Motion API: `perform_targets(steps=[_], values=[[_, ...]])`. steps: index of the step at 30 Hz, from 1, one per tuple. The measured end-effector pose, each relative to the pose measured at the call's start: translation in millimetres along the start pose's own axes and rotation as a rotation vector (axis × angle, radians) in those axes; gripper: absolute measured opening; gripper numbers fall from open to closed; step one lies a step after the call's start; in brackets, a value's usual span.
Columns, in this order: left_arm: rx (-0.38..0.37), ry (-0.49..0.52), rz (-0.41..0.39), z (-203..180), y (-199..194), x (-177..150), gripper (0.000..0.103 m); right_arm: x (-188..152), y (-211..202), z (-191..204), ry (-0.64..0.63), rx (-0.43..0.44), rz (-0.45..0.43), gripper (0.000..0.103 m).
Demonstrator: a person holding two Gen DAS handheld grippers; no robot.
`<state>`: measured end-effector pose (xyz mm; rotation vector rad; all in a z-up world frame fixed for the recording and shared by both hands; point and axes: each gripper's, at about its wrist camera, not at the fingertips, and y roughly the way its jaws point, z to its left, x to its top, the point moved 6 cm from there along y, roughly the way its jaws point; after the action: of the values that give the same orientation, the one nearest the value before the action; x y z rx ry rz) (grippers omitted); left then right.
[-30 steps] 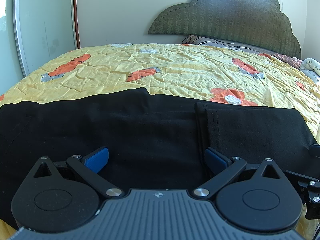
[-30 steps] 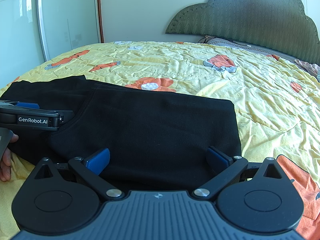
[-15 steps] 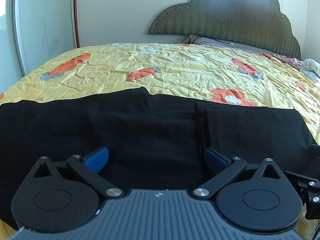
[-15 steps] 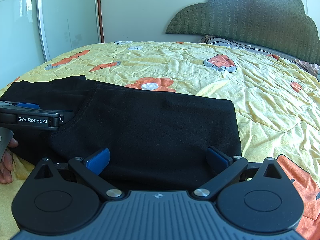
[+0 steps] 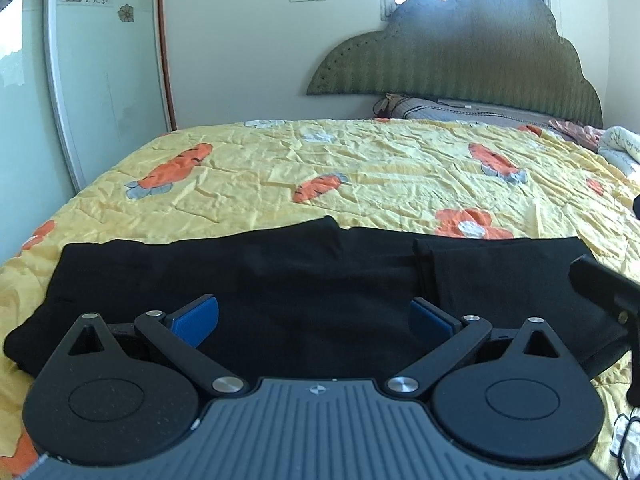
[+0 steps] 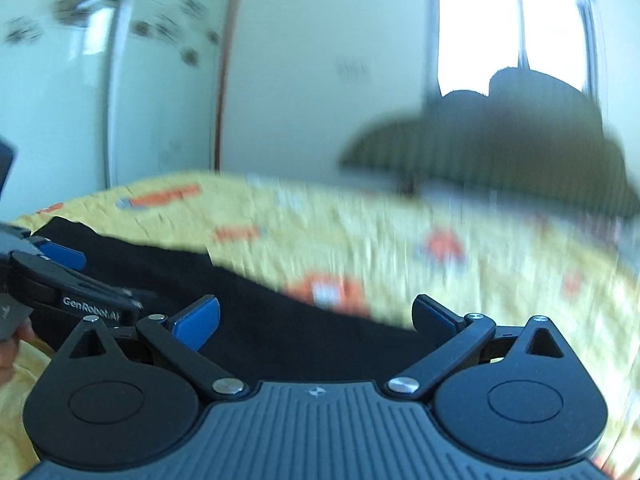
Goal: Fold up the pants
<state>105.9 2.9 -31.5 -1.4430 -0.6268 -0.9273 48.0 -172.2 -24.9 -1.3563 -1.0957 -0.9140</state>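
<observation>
The black pants point(image 5: 280, 280) lie flat across the near part of the bed, with a folded layer on the right point(image 5: 500, 272). My left gripper point(image 5: 314, 316) is open and empty, above the pants' near edge. My right gripper point(image 6: 316, 316) is open and empty, above the pants point(image 6: 280, 320); its view is blurred. The left gripper also shows at the left of the right wrist view point(image 6: 60, 280), and part of the right gripper shows at the right of the left wrist view point(image 5: 604, 288).
The yellow bedspread point(image 5: 360, 168) with orange carrot prints covers the bed. A green headboard point(image 5: 460, 60) and pillows point(image 5: 440, 110) stand at the far end. A wardrobe door point(image 5: 80, 80) is at the left. A hand point(image 6: 16, 344) holds the left gripper.
Both grippers have lifted and drawn back from the pants, so more of the room shows. The right gripper moves fast and its view is blurred. Both stay open.
</observation>
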Motion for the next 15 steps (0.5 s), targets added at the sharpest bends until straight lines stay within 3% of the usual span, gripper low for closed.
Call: perform_targets(steps=[1, 4, 5, 9, 12, 15], values=[[0.024, -0.01, 0.003, 11.7, -4.5, 1.6, 0.103, 7.3, -1.9, 13.2, -0.023, 0.023, -0.018, 0.103], [0.127, -0.041, 0.007, 53.6, -16.2, 4.1, 0.103, 9.3, 27.5, 51.7, -0.034, 0.178, 0.195, 0.103], [0.166, -0.054, 0.01, 70.3, -20.2, 4.0, 0.103, 10.1, 32.2, 66.5, -0.05, 0.218, 0.199, 0.103], [0.278, -0.165, 0.088, 141.0, -29.2, -1.5, 0.1, 21.8, 28.5, 144.9, -0.326, 0.281, 0.09, 0.103], [0.261, -0.342, 0.144, 188.9, -32.5, -12.4, 0.098, 24.5, 24.1, 204.5, -0.524, 0.309, -0.014, 0.102], [0.201, -0.502, 0.191, 219.0, -33.2, -24.3, 0.095, 23.6, 28.4, 249.0, -0.619, 0.379, -0.051, 0.102]])
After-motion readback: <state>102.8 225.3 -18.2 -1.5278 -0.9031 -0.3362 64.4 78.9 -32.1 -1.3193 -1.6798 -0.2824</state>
